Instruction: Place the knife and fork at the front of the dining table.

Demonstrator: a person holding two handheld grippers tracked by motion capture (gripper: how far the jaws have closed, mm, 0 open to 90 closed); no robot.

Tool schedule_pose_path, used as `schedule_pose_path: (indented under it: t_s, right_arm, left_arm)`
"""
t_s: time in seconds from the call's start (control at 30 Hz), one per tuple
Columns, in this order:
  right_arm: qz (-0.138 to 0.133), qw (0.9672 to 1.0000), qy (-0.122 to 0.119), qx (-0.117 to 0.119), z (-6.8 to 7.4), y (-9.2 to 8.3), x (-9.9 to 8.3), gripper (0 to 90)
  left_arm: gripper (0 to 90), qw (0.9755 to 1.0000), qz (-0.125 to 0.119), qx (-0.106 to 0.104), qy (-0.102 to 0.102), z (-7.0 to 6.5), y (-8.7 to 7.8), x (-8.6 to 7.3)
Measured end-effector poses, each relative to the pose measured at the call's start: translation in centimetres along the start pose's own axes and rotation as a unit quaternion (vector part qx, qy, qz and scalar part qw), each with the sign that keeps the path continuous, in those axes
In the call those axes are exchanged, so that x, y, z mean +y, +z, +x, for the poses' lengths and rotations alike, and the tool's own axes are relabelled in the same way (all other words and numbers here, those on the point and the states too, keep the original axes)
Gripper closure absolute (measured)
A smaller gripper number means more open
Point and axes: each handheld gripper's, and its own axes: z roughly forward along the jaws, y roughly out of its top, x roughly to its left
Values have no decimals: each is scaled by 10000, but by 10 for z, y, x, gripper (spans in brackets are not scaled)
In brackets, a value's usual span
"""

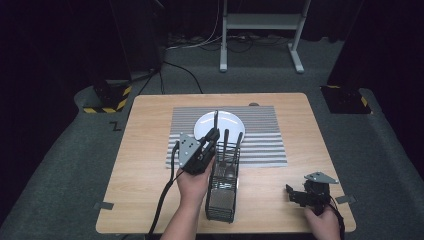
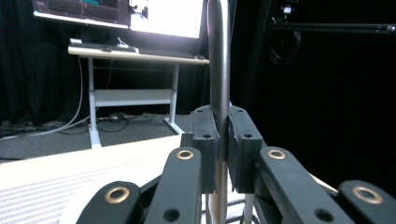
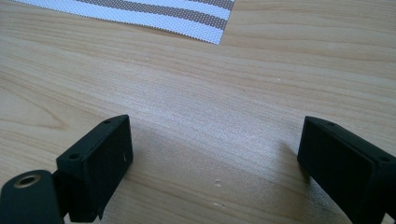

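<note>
My left gripper (image 1: 214,136) (image 2: 223,140) is shut on the slim metal handle of a utensil (image 1: 216,119) (image 2: 219,56), which stands upright. It hangs above the far end of a black mesh cutlery caddy (image 1: 222,200) near the table's front. Two more dark-handled utensils (image 1: 226,145) lean inside the caddy. Just behind lies a white plate (image 1: 231,122) on a striped placemat (image 1: 260,135). At the front right my right gripper (image 1: 294,195) (image 3: 215,154) rests low over bare wood, open, with nothing between its pads.
The wooden table (image 1: 150,165) has bare room left of the placemat and at the right front. A corner of the placemat (image 3: 205,23) lies beyond the right gripper. A white desk frame (image 1: 260,22) stands on the floor behind, with a lit monitor (image 2: 163,16).
</note>
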Motion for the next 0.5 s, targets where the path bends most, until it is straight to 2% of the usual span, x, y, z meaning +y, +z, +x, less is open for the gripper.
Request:
schedule_pose_path:
  t_s: [0.2, 0.3, 0.5]
  right_arm:
    - [0, 10000, 1, 0, 0, 0, 0, 99]
    - [2, 10000, 3, 0, 0, 0, 0, 99]
    - [1, 10000, -1, 0, 0, 0, 0, 99]
  left_arm:
    - [828, 9997, -221, -30, -95, 3, -8, 16]
    - [828, 9995, -316, -26, -33, 2, -12, 23]
    - [828, 9987, -496, -53, -44, 2, -18, 35]
